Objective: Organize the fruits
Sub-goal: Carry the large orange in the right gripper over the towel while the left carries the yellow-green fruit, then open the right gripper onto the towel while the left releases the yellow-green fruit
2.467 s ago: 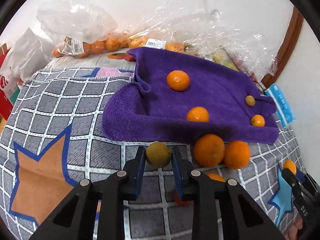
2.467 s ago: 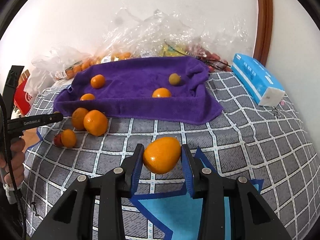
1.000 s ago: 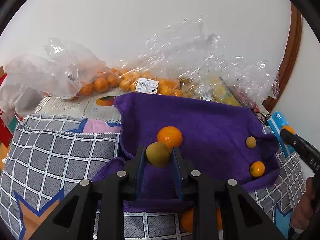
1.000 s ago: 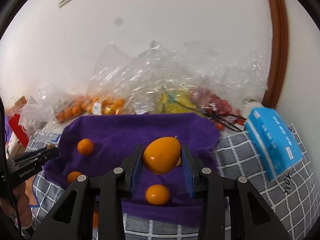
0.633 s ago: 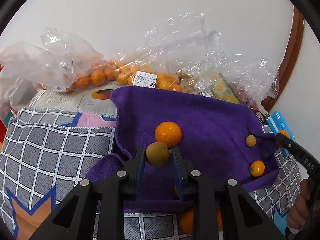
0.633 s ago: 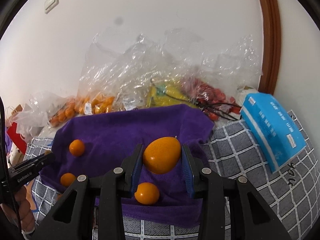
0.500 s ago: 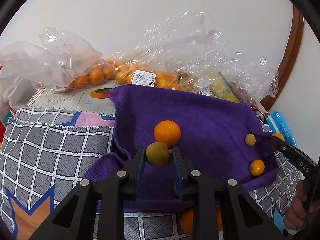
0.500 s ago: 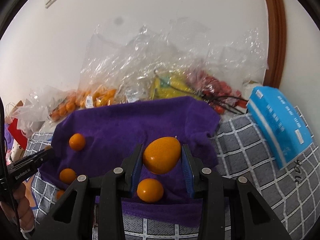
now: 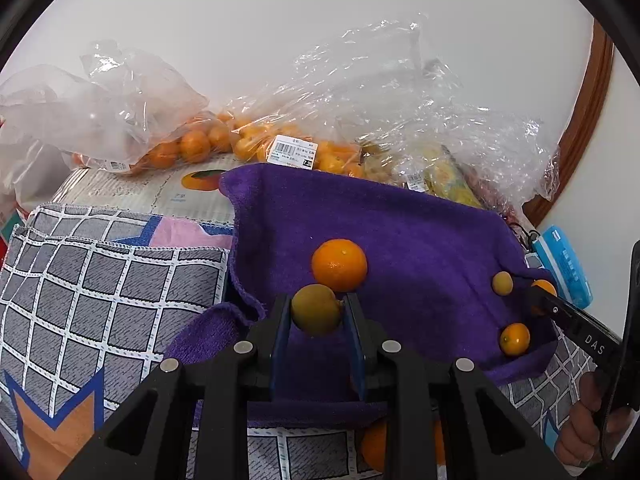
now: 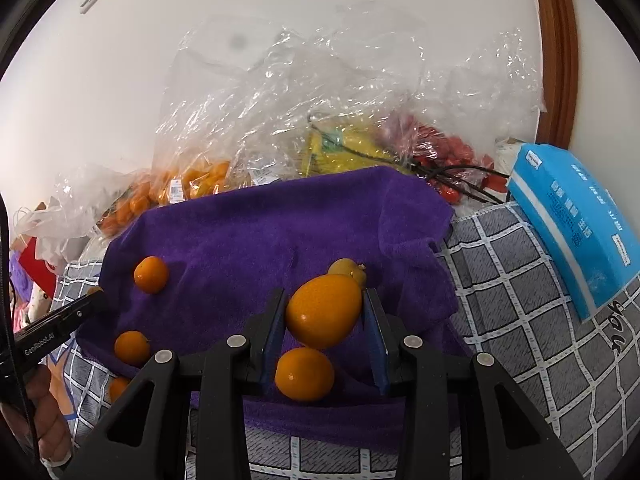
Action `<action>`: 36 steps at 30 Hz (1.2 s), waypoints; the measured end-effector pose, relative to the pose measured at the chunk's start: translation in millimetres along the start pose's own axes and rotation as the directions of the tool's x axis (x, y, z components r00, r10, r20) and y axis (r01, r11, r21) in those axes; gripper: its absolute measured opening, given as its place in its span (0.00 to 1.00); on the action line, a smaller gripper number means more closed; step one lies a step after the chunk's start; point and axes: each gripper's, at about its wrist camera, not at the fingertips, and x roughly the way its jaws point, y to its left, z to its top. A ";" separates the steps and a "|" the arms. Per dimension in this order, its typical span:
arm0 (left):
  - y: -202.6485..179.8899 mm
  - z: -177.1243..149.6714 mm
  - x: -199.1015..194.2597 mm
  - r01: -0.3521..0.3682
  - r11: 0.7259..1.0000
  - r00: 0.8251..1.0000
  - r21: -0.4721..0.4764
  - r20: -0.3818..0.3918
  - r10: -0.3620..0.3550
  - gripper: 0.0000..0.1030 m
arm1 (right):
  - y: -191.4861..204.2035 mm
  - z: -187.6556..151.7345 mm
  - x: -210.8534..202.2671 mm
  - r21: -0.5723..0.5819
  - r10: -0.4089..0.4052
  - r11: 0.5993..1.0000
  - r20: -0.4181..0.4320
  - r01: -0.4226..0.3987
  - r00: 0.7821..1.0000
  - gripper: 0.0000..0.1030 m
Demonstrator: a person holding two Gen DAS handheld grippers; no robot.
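Observation:
My left gripper (image 9: 316, 312) is shut on a small olive-green fruit (image 9: 316, 309), held over the near left part of the purple towel (image 9: 420, 248). Just beyond it on the towel lies an orange (image 9: 339, 265). A small yellowish fruit (image 9: 502, 283) and a small orange one (image 9: 514, 339) lie at the towel's right side. My right gripper (image 10: 323, 314) is shut on an oval orange fruit (image 10: 323, 311) above the purple towel (image 10: 256, 240). Under it lies a small orange (image 10: 305, 374), behind it a yellowish fruit (image 10: 347, 269), and two oranges (image 10: 151, 274) (image 10: 132, 347) lie at the left.
Clear plastic bags of oranges (image 9: 192, 144) and other produce (image 10: 352, 148) are piled along the wall behind the towel. A blue tissue pack (image 10: 576, 220) lies at the right on the grey checked cloth (image 10: 520, 300). More oranges (image 9: 376, 444) lie in front of the towel.
Both grippers have carried their fruits from over the checked cloth to over the towel. In the last second the right one sank a little toward the towel; the left barely moved.

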 end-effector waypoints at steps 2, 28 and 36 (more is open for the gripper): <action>1.8 0.1 0.6 0.001 1.000 1.000 -0.009 -0.001 -0.001 0.24 | -2.1 -0.2 0.1 0.006 -0.001 1.000 0.000 0.001 1.000 0.36; 4.3 -6.2 23.3 0.057 0.997 0.995 -0.044 -0.075 -0.060 0.25 | -1.7 -8.5 29.9 -0.001 -0.031 1.000 -0.080 0.031 0.996 0.36; 4.3 -6.8 24.6 0.037 0.999 0.996 -0.033 -0.083 -0.040 0.25 | 1.3 -10.9 28.8 -0.024 -0.042 0.999 -0.069 0.040 0.997 0.43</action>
